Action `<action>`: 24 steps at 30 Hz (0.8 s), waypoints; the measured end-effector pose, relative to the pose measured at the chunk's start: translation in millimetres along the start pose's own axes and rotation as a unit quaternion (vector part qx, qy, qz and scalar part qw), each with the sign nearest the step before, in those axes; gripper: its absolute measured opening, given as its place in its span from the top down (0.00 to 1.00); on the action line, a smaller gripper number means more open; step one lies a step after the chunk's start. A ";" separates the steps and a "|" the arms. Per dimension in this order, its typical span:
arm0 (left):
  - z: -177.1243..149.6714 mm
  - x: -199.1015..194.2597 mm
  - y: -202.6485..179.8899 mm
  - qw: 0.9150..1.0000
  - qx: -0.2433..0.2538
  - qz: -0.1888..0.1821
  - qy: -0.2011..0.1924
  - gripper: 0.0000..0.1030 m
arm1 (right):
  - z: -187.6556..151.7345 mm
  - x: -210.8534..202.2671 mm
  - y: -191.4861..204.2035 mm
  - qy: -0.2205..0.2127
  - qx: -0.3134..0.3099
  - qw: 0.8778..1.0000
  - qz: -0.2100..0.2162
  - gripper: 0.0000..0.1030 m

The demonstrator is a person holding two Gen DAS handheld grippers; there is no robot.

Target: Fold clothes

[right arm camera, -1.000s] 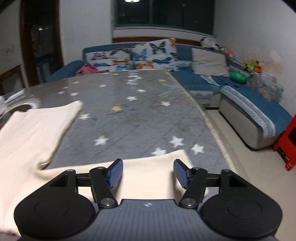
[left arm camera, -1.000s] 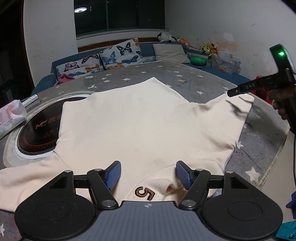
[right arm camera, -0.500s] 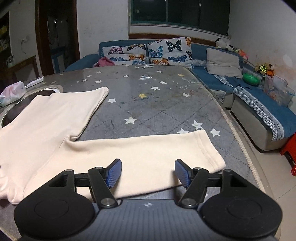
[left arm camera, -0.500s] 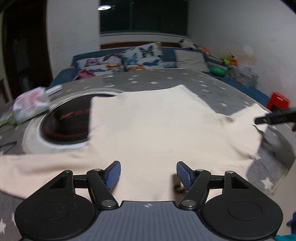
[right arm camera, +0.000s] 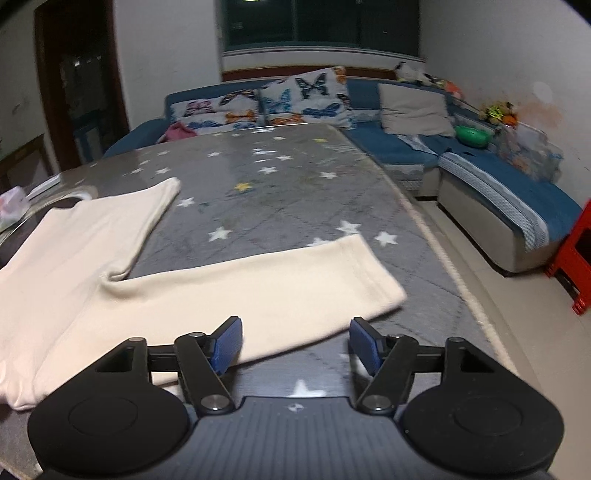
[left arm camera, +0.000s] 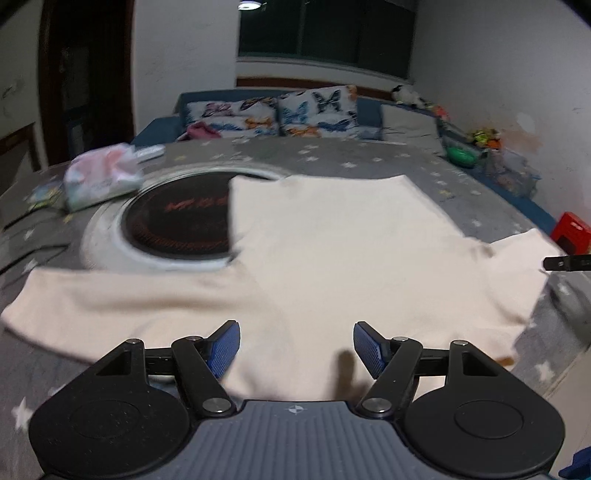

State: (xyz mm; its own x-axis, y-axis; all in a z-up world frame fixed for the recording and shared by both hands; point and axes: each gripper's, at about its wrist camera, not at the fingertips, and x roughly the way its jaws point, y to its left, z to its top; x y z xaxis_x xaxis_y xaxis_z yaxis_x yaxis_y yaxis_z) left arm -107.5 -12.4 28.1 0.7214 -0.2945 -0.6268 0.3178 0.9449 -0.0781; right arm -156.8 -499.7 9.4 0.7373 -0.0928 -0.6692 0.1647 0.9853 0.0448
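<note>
1. Grey cloth with white and yellow stars covers the table [right arm camera: 280, 206]; a blue corner sofa [right arm camera: 491, 184] with butterfly cushions [right arm camera: 306, 98] runs behind it under a dark window [left arm camera: 325, 33], and a red stool [right arm camera: 576, 258] stands on the pale floor at the right.
2. Spread flat on that cloth lies the cream sweater [left arm camera: 332, 251], neck edge nearest the left gripper [left arm camera: 293, 349], sleeves reaching out to both sides.
3. Only the left view shows the round black cooktop [left arm camera: 177, 229] set into the table, partly under the sweater's hem, plus a tissue pack [left arm camera: 103, 175] beside it and one dark fingertip of the right gripper at the far right edge.
4. Only the right view shows the whole right sleeve [right arm camera: 258, 295], its cuff end lying flat near the table's edge.
5. Left gripper: blue pads spread wide above the fabric, gripping nothing.
6. Right gripper [right arm camera: 295, 345]: pads apart and closing slightly, nothing pinched; the sleeve's near edge lies below the left pad.
</note>
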 end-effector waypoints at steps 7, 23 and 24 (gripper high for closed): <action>15.6 11.8 -55.4 0.996 0.064 -0.058 -0.008 0.31 | 2.1 -1.7 -22.9 -0.011 0.027 0.999 -0.029 0.47; 19.4 32.9 -113.7 0.988 0.126 -0.091 0.004 0.31 | 9.7 23.3 -42.4 -0.021 0.062 0.997 -0.033 0.87; 19.1 34.1 -115.2 0.988 0.128 -0.091 0.005 0.31 | 9.6 23.0 -43.0 -0.022 0.066 0.997 -0.031 0.90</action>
State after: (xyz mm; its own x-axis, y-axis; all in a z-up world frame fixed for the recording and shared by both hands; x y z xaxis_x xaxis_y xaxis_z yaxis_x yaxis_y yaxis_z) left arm -107.8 -134.1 30.5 0.6323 -0.4536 -0.6280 0.5873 0.8093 0.0068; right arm -140.7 -545.6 -0.8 0.7506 -0.1610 -0.6408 0.2929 0.9504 0.1043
